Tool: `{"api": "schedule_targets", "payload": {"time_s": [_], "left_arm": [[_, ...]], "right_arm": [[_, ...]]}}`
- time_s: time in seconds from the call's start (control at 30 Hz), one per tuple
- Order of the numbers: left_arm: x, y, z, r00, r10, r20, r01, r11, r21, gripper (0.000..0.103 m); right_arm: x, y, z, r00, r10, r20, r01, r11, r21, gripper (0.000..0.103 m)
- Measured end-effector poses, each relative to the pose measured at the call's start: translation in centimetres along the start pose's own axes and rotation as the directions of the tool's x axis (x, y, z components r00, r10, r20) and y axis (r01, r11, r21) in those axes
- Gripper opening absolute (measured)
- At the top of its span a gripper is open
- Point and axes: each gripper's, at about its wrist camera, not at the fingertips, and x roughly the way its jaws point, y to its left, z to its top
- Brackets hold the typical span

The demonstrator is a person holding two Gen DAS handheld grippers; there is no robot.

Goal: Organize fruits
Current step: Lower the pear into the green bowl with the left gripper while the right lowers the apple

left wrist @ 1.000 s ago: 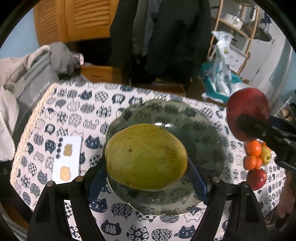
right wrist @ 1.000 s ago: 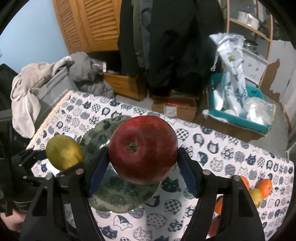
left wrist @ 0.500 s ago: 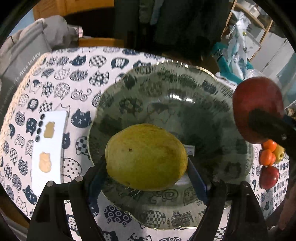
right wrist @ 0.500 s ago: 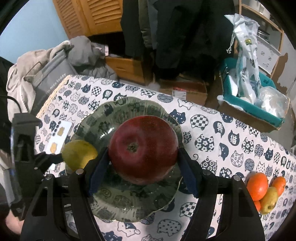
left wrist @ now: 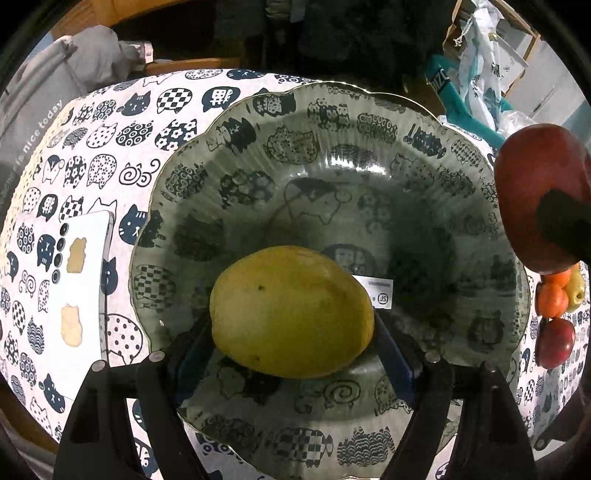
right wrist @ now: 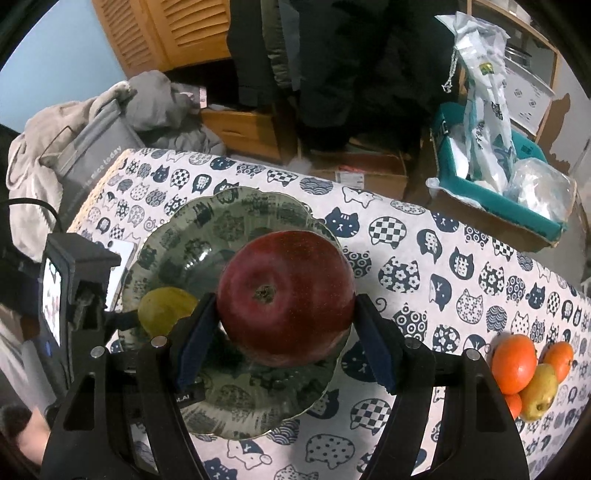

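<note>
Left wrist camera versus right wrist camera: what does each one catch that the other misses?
Only the left wrist view shows the second red apple lying on the cloth and the small white sticker inside the plate. Only the right wrist view shows the wooden louvred cupboard and blue wall. Both show the green patterned plate, the yellow-green mango in the left gripper, the big red apple in the right gripper, and the oranges.
</note>
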Motion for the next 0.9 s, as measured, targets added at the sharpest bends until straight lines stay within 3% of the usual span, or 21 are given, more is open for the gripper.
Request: {"api": "schedule_targets", "payload": {"time_s": [0.2,0.33,0.63,0.9], "left_arm": [[0.0,0.4,0.0,1.0,-0.012,-0.024,0.011,1.0,-0.016,0.083],[-1.4,0.7,0.0,1.0,-0.009,0.019,0.009,1.0,-0.005,0.089],[-5.3,2.1,0.2,0.996,-0.033,0.082,0.036,0.999,-0.04,0.089],[-8.2,5.9,-0.4,0.993,0.002,0.12,0.017,0.988,-0.153,0.089]], "right_arm": [[-0.1,-0.2,0.3,1.0,0.006,0.001,-0.006,1.0,0.008,0.074],[0.1,-0.3,0.6,1.0,0.007,-0.001,-0.007,1.0,0.019,0.074],[0.8,0.0,0.7,1.0,0.006,-0.014,-0.006,1.0,0.006,0.074],[2.8,1.4,0.5,0.998,-0.002,-0.07,-0.001,0.999,-0.032,0.074]]}}
